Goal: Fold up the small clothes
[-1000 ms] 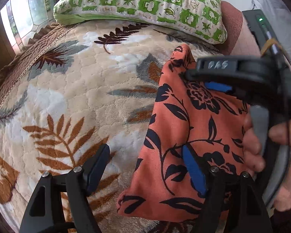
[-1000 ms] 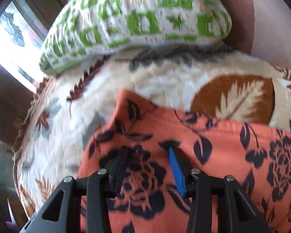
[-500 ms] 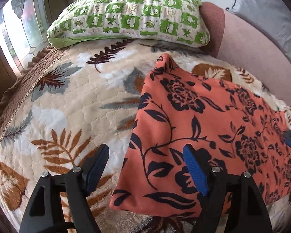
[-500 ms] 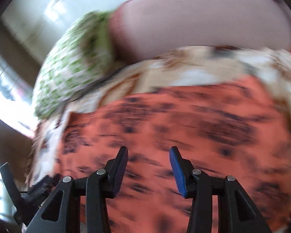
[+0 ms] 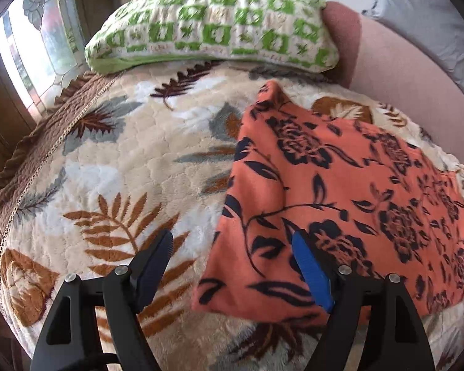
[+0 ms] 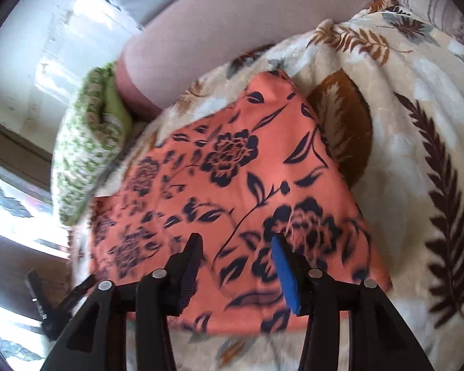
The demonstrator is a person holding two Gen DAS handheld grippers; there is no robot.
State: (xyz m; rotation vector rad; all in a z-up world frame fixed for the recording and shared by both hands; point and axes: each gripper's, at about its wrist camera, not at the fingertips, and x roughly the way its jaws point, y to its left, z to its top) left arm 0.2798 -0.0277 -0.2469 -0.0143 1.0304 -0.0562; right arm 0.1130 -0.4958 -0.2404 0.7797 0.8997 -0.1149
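Hand-held gripper (image 6: 236, 270) over orange cloth (image 6: 232, 179)

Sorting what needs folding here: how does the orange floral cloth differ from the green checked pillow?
The orange floral cloth is thin and lies flat mid-blanket; the green checked pillow is thick and puffed, at the blanket's far end. The cloth carries dark flowers and leaves on orange; the pillow has green squares on cream. Both rest on the leaf-print blanket.
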